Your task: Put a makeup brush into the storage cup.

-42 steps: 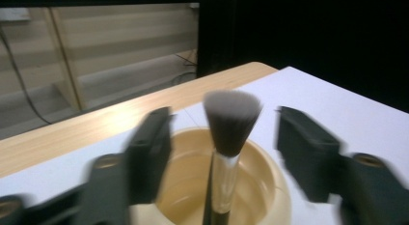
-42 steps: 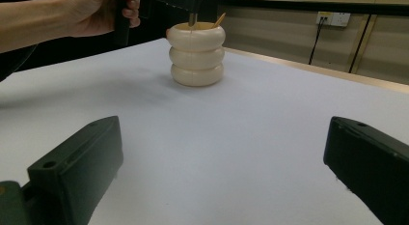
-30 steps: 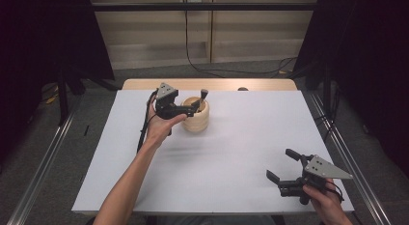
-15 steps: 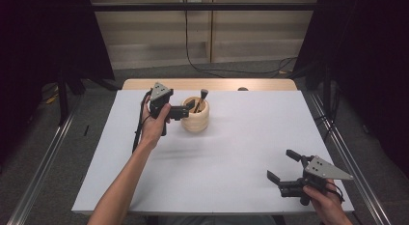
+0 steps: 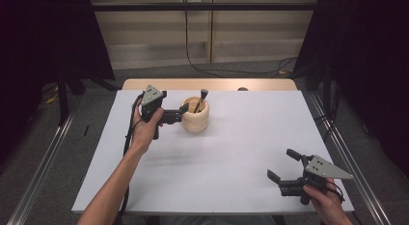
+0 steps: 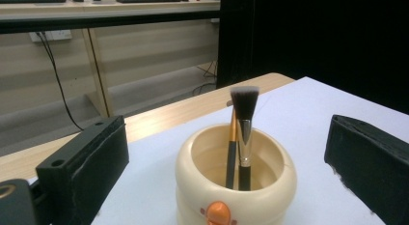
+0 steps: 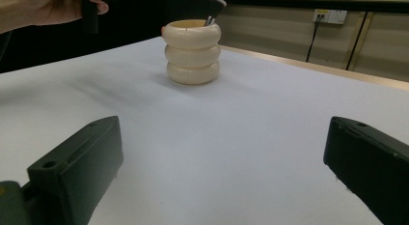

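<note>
A cream ribbed cup stands at the back of the white table, with two makeup brushes upright in it. My left gripper is open just left of the cup, its jaw tips near the cup's wall. In the left gripper view the cup sits between and just ahead of the wide jaws of the left gripper, and the dark-bristled brushes lean on its far rim. My right gripper is open and empty near the front right corner. In the right gripper view, that gripper faces the far-off cup.
The white sheet covers the table, with a wooden strip bare along the back edge. A small dark object lies on that strip. Metal rails run along both sides. A hand shows at the right gripper view's top left.
My left gripper has drawn back to the left, from over the cup's rim to beside it. The brushes stay in the cup. The right gripper has not moved.
</note>
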A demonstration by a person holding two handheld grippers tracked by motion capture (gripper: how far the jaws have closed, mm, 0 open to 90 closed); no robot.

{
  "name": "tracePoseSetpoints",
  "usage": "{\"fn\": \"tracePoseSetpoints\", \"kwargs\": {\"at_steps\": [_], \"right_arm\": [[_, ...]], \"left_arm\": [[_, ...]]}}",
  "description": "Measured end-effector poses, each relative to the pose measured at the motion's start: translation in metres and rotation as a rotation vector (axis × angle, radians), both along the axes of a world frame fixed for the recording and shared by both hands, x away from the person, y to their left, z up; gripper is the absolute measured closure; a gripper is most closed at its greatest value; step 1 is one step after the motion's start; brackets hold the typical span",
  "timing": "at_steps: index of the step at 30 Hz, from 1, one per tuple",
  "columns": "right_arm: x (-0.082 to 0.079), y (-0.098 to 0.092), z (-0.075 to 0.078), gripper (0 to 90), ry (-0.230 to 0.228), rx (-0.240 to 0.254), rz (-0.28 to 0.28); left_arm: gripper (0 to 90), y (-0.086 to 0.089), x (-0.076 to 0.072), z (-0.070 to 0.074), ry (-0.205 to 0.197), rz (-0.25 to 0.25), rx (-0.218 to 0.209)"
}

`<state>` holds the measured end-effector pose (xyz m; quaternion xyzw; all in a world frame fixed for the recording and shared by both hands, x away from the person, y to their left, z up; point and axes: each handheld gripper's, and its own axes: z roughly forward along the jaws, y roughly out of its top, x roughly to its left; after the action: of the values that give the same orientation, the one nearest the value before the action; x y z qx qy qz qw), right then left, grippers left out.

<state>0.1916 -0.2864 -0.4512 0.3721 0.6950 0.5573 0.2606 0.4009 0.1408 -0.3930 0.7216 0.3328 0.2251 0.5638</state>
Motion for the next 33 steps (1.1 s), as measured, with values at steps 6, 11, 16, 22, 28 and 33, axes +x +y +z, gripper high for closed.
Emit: {"fn": "tracePoseSetpoints", "kwargs": {"at_steps": [6, 11, 16, 22, 28, 33], "right_arm": [[0.0, -0.001, 0.0, 0.1, 0.001, 0.003, -0.005], [-0.001, 0.0, 0.002, 0.1, 0.001, 0.003, -0.003], [-0.003, 0.002, 0.002, 0.0, 0.001, -0.001, 0.004], [-0.001, 0.001, 0.002, 0.0, 0.002, 0.003, -0.006], [-0.002, 0.001, 0.003, 0.0, 0.0, 0.003, -0.01], [-0.001, 0.001, 0.003, 0.0, -0.003, 0.006, -0.014]], "left_arm": [[1.7, 0.001, -0.012, 0.001, -0.012, -0.005, 0.0], [1.5, 0.002, -0.027, 0.007, -0.038, -0.013, 0.004], [1.1, 0.009, -0.039, 0.01, -0.042, -0.028, -0.021], [1.3, 0.018, -0.05, 0.008, -0.047, -0.011, -0.026], [1.3, 0.025, -0.064, 0.003, -0.074, -0.03, -0.04], [1.1, 0.028, -0.079, 0.004, -0.086, -0.036, -0.045]]}}
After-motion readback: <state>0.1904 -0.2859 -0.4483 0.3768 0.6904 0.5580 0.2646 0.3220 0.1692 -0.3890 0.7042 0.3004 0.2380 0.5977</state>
